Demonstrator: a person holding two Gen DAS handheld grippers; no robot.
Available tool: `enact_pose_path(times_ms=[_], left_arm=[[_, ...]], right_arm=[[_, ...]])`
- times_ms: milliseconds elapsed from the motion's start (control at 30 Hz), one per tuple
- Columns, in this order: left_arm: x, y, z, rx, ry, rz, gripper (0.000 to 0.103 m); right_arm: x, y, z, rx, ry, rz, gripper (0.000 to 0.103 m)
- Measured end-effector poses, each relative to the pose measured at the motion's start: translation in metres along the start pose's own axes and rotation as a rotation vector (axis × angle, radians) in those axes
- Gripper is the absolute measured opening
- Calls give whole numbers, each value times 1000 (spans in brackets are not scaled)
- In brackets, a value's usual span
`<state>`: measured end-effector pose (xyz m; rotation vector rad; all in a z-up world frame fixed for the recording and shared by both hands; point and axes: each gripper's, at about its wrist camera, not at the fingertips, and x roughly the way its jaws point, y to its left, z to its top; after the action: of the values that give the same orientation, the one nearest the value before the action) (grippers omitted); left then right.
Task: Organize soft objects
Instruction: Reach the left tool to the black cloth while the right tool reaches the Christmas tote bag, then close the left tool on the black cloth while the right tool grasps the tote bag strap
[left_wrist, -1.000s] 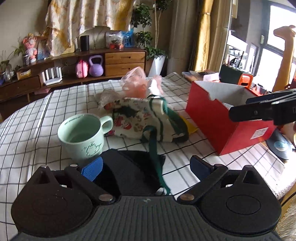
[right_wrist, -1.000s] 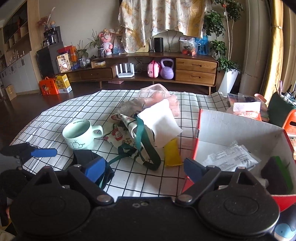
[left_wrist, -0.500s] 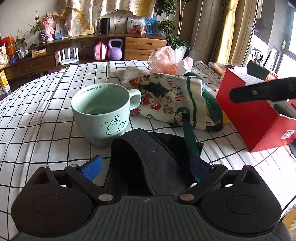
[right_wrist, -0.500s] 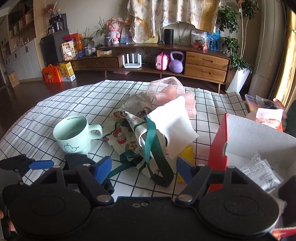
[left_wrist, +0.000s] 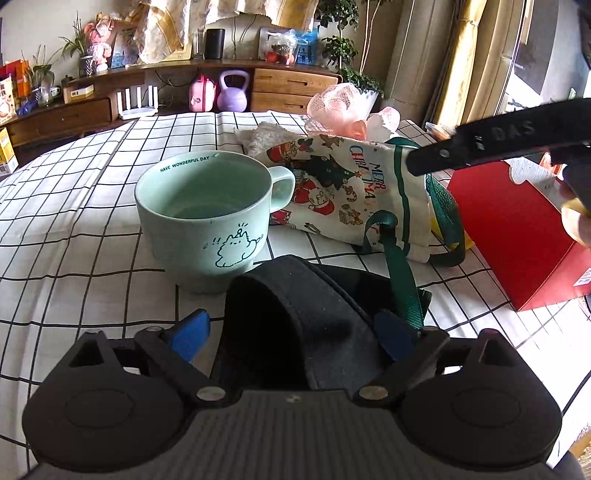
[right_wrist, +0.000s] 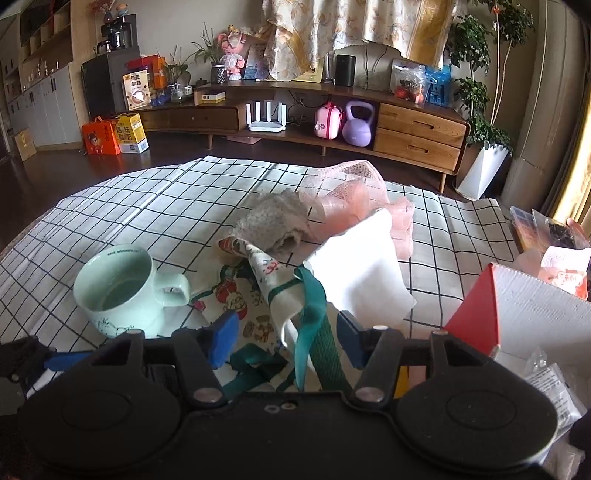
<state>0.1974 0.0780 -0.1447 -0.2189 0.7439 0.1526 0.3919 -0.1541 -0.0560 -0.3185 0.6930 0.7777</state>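
A black soft pouch (left_wrist: 295, 317) lies on the checked tablecloth between the open fingers of my left gripper (left_wrist: 291, 332), not clamped. A Christmas-print cloth bag (left_wrist: 343, 184) with green straps lies behind it, also in the right wrist view (right_wrist: 255, 306). My right gripper (right_wrist: 288, 332) is open over the bag's green strap (right_wrist: 317, 332), with a white cloth (right_wrist: 362, 277) just ahead. A grey fuzzy cloth (right_wrist: 273, 221) and pink mesh (right_wrist: 347, 199) lie beyond. The right gripper's finger crosses the left wrist view (left_wrist: 495, 140).
A mint green mug (left_wrist: 207, 221) stands just left of the pouch. A red open box (left_wrist: 517, 229) with packets inside stands at the right, seen too in the right wrist view (right_wrist: 517, 295). A wooden sideboard (right_wrist: 332, 122) lines the far wall.
My left gripper has moved forward and lower, so the black pouch sits between its fingers. My right gripper has moved left from the red box to over the bag's strap.
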Motion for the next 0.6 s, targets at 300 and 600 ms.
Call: enact_pose_path(times_ms=[300, 600], left_arm=[[7, -2, -3, 16, 8, 8, 84], [8, -1, -3, 16, -2, 31, 54]], right_arm=[[19, 15, 5, -77, 2, -44, 48], [27, 14, -2, -75, 18, -110, 16]])
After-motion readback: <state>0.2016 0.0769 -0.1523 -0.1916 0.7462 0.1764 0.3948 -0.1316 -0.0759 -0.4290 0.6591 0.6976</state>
